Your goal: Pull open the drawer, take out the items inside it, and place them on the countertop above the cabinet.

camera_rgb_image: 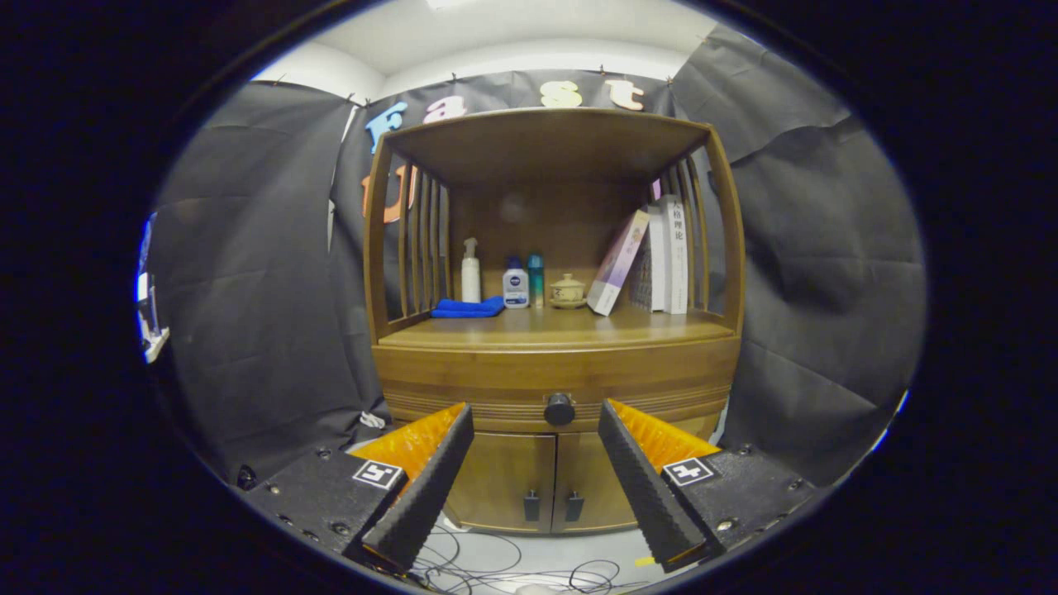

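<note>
A wooden cabinet stands ahead of me, with its drawer [496, 388] closed under the countertop [570, 329]. The drawer's round dark knob [559, 409] sits at the drawer's middle, beyond my fingers and roughly centred between them. My gripper [536, 421] is open, its two fingers spread wide with nothing held. What lies inside the drawer is hidden.
On the countertop stand a folded blue cloth [468, 307], a white spray bottle [470, 271], two small bottles [523, 283], a small lidded cup [568, 291] and several books [653, 260]. Two lower doors [541, 483] sit below the drawer. Cables [512, 562] lie on the floor.
</note>
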